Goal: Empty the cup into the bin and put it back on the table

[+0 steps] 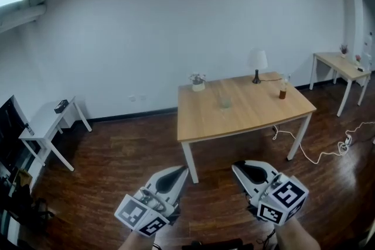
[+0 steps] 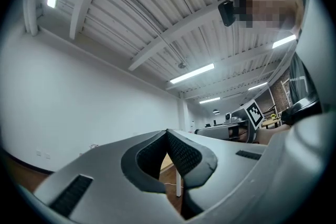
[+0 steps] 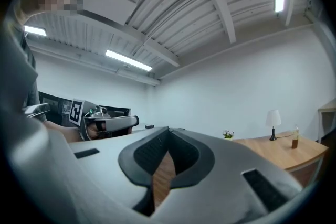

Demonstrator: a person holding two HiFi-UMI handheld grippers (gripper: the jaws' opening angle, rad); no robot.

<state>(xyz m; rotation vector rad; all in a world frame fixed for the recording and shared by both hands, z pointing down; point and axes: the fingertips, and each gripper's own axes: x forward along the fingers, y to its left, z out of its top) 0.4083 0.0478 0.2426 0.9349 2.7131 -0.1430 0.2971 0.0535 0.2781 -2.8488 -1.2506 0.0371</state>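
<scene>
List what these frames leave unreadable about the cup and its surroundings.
- Cup on the wooden table: too small and distant in the head view to tell whether it holds anything; it does not show in either gripper view.
- Bin: appears in no view.
- Bottle: too small to read any label.
- Dark item on the white side table: too small to identify.

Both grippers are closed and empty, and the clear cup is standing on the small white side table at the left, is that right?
Not quite. The head view shows the clear cup standing on the wooden table, not on the white side table. The rest holds: the left gripper and the right gripper are both closed and empty.
</scene>
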